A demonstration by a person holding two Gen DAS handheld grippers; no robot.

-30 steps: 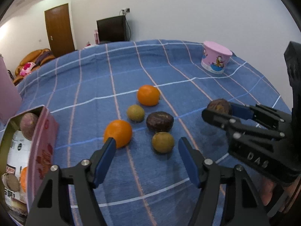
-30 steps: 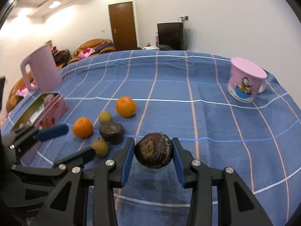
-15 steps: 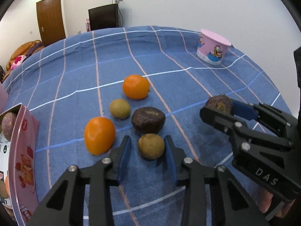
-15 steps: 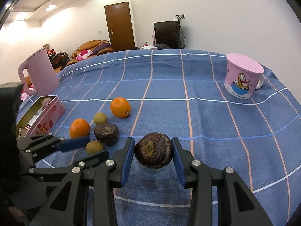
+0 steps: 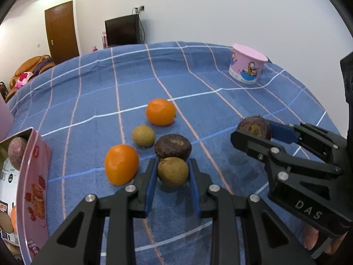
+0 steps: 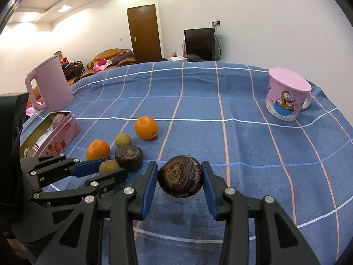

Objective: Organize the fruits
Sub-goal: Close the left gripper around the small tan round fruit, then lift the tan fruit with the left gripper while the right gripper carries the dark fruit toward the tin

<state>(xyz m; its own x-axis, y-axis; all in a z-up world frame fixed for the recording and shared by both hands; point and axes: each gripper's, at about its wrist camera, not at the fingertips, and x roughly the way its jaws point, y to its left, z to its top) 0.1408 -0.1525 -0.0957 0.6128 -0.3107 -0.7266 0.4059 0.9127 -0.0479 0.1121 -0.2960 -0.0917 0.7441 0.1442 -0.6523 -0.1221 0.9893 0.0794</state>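
Observation:
My left gripper (image 5: 172, 180) is shut on a small yellow-green fruit (image 5: 173, 171) resting on the blue checked cloth; it also shows in the right wrist view (image 6: 109, 167). Just behind it lie a dark brown fruit (image 5: 172, 146), another yellow-green fruit (image 5: 143, 135) and two oranges (image 5: 121, 163) (image 5: 160, 111). My right gripper (image 6: 179, 182) is shut on a second dark brown fruit (image 6: 180, 176), held slightly above the cloth; the left wrist view shows it at the right (image 5: 254, 128).
An open pink tin (image 5: 33, 190) holding several fruits stands at the left. A pink cartoon cup (image 6: 286, 96) is at the far right. A pink jug (image 6: 49, 84) stands behind the tin. The table's curved edge runs along the back.
My left gripper moved forward and closed its fingers around the nearest yellow-green fruit. My right gripper kept holding its dark fruit almost in place.

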